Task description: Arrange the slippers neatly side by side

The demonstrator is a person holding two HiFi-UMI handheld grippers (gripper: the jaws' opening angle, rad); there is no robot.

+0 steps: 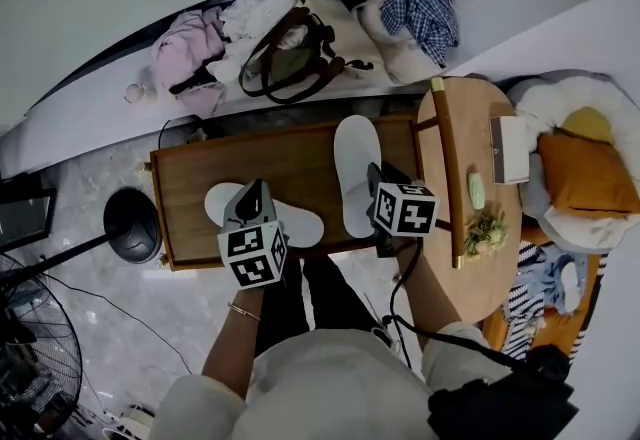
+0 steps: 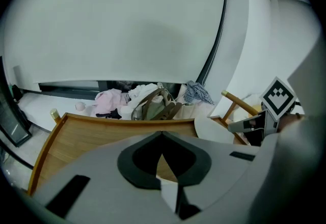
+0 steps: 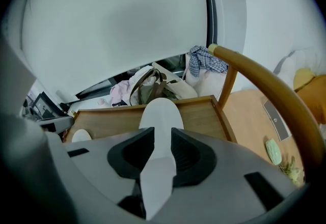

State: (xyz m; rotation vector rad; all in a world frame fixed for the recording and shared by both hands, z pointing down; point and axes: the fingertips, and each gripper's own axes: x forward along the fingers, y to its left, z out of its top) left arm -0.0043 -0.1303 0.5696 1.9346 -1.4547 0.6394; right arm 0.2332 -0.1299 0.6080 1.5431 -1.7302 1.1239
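Note:
Two white slippers lie on a low wooden tray table (image 1: 195, 183). The left slipper (image 1: 302, 226) lies crosswise near the front edge. My left gripper (image 1: 256, 198) sits over its middle. In the left gripper view its jaws (image 2: 162, 136) meet at the tips, and a white strip of that slipper (image 2: 170, 193) shows pinched between them. The right slipper (image 1: 356, 143) points away from me. My right gripper (image 1: 370, 178) is at its near end, and the slipper (image 3: 160, 115) runs through the gap between the parted jaws (image 3: 163, 141), which do not press on it.
A round wooden side table (image 1: 470, 268) stands at the right, with a card (image 1: 510, 150), a green item (image 1: 477, 190) and dried flowers (image 1: 485, 231). Bags and clothes (image 1: 300, 48) are heaped behind the tray. A black round base (image 1: 132, 225) and a fan (image 1: 30, 368) stand at the left.

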